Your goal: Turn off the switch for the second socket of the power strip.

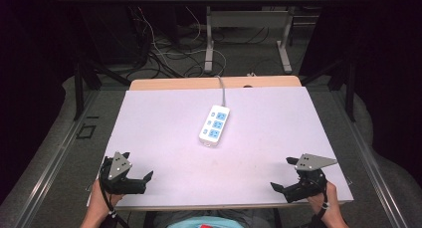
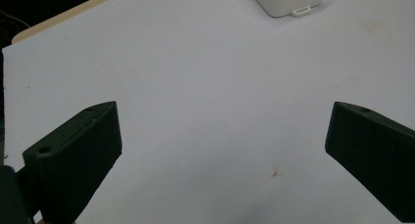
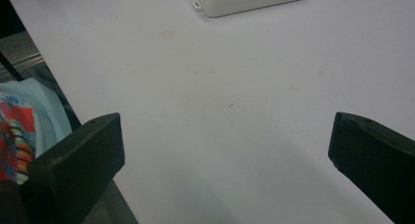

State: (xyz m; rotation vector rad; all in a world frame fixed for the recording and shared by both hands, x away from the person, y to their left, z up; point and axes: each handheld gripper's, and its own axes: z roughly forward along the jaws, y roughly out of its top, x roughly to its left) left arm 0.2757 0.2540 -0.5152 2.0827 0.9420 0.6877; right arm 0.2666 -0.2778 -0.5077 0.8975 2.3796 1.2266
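Start position: my left gripper [image 1: 135, 174] and right gripper [image 1: 287, 174], fingers spread and empty, rest near the white surface [image 1: 164, 133] edge. Next move probably calls for reaching the white blue-socketed power strip [image 1: 215, 124].

place: lab or test room | my white-topped table [image 1: 164, 138] ringed by black curtains [image 1: 378, 49]; loose cables [image 1: 164, 49] tangled on grey floor; another desk's legs [image 1: 246, 36] behind

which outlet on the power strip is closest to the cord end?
On the power strip, it is the far blue outlet, the top one in the high view, next to where the grey cord enters. The other two sit nearer the person.
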